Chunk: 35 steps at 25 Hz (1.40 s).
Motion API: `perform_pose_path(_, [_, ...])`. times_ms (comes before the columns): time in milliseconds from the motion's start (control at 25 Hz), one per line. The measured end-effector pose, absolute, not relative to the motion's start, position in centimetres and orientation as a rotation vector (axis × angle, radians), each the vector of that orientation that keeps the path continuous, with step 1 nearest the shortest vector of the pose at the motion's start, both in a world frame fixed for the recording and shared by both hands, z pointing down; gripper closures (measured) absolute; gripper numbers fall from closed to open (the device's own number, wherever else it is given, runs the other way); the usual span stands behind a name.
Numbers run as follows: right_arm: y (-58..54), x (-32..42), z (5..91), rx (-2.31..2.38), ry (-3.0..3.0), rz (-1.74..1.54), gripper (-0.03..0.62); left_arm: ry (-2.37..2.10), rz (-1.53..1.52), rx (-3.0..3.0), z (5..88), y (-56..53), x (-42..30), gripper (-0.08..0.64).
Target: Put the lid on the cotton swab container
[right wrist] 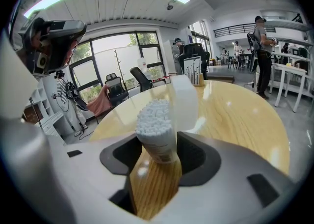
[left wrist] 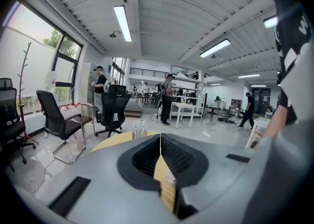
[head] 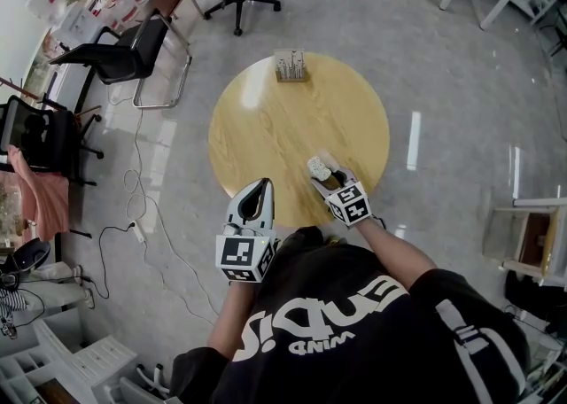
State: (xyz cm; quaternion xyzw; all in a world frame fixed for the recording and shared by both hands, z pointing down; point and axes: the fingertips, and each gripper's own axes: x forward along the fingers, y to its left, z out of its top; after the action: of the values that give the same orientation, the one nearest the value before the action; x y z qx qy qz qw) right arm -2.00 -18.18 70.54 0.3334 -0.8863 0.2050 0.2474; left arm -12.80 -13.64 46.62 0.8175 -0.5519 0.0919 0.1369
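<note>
Right jaws flanking swab-filled container (right wrist: 157, 137)

The person's left grey two-jaw gripper (head: 259, 188) points forward, slightly downward, its jaws shut together and empty. The right grey two-jaw gripper (head: 326, 179) slants further down from a bare forearm (head: 400, 250), its jaws apart on either side of a clear tube of white cotton swabs (right wrist: 156, 132).
</note>
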Motion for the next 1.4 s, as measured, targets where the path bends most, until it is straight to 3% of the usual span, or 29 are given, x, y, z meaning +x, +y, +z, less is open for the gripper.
perform_pose_path(200, [-18.2,-1.7,70.5,0.905,-2.414,0.56,0.376,-1.587,0.229,2.376,46.2,-13.7,-12.4,0.546])
perform_pose_path(360, [-18.4,-1.9,70.4,0.903,-2.417,0.558,0.376,-1.584,0.193,2.364,46.2,-14.0,-12.8,0.411])
perform_pose_path(440, [-18.4,-2.0,70.5,0.9,-2.419,0.557,0.376,-1.58,0.195,2.367,46.4,-13.9,-12.9,0.397])
perform_pose_path(1400, [-18.4,-2.2,70.8,0.862,-2.42,0.545,0.376,-1.37,0.256,2.408,51.6,-17.6,-9.5,0.396])
